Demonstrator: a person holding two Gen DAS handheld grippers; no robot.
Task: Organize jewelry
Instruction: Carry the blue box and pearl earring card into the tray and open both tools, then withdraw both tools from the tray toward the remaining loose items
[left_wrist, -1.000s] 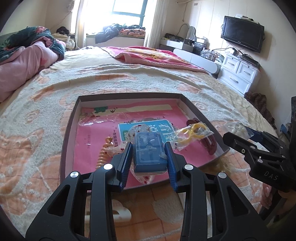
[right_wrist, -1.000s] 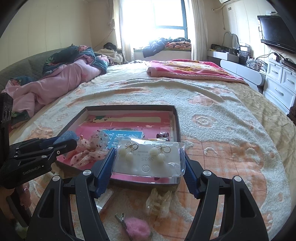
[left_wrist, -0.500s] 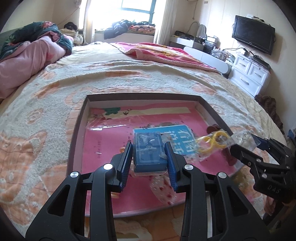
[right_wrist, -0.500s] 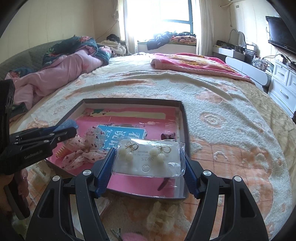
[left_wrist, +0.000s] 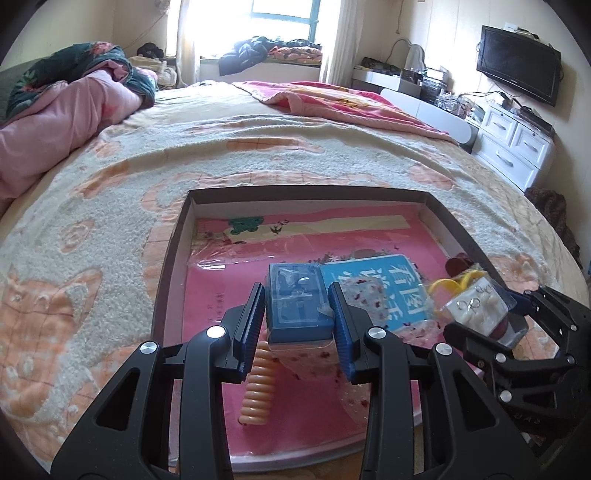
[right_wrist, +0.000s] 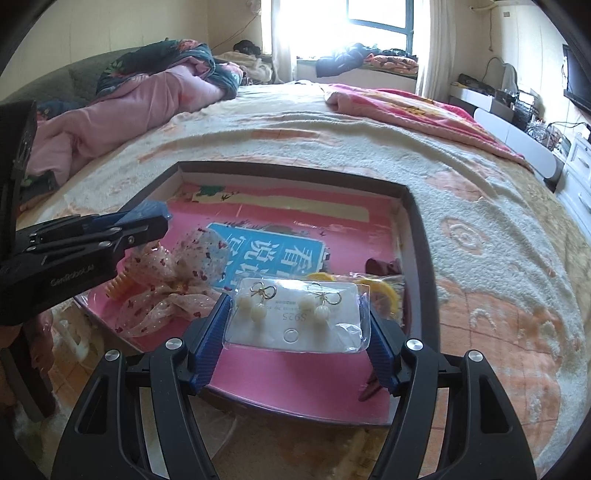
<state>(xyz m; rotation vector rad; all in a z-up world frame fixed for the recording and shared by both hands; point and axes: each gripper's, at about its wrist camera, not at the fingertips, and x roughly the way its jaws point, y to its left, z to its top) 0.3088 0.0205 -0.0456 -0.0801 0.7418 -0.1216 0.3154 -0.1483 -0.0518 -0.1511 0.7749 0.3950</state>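
Note:
My left gripper (left_wrist: 297, 314) is shut on a small blue jewelry box (left_wrist: 297, 301) wrapped in clear film, held over the pink floor of the shallow dark-rimmed box (left_wrist: 173, 258). My right gripper (right_wrist: 299, 325) is shut on a clear packet of pearl earrings (right_wrist: 295, 314) on a white card, above the near right part of the same box (right_wrist: 417, 229). In the left wrist view the right gripper (left_wrist: 491, 314) shows at the right with that packet (left_wrist: 476, 308). Inside the box lie a blue card (right_wrist: 266, 251), a sheer floral bow (right_wrist: 173, 284), an orange comb (left_wrist: 256, 387) and a bagged yellow ring (left_wrist: 454, 282).
The box rests on a cream and orange bedspread (left_wrist: 110, 192). Pink bedding (right_wrist: 122, 110) is heaped at the far left, a pink blanket (left_wrist: 332, 99) at the far end. A white dresser (left_wrist: 513, 144) and a wall TV (left_wrist: 517, 70) stand to the right.
Both grippers moved forward and down over the box, each keeping its item. The box now fills more of both views, and the clips on the bedspread left the right wrist view.

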